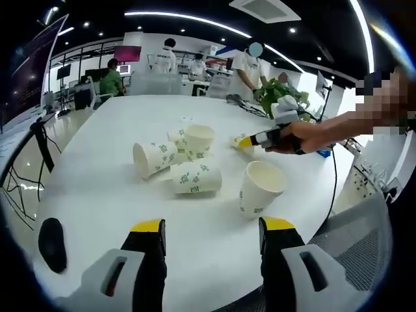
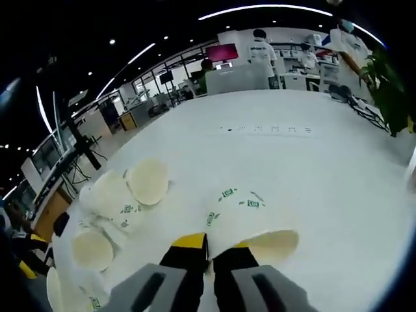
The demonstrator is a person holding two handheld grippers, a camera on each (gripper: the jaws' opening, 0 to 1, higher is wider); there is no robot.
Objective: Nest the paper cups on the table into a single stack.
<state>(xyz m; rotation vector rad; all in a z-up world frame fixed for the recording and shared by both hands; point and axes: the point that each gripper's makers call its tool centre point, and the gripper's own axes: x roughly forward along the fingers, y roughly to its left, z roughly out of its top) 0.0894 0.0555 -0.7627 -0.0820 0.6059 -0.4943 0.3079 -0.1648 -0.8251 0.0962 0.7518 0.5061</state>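
**Cups scattered mid-table, one pinched by its rim**

Cups lie clustered at the white table's (image 1: 91,188) middle: a tipped paper cup (image 1: 154,158), two more beside it, one upright cup (image 1: 260,187) nearer the right edge. The left gripper (image 1: 212,235) is spread, holding nothing. The right gripper (image 2: 209,250) is pressed onto a lying cup's rim (image 2: 250,224); its fingertips partly hide the rim.

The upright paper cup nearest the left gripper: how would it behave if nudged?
The upright cup looks empty and thin-walled, so probably light and easily tipped. Once down, it would likely roll in a curve like the fallen cups beside it. Its open rim may crush under a hard squeeze.
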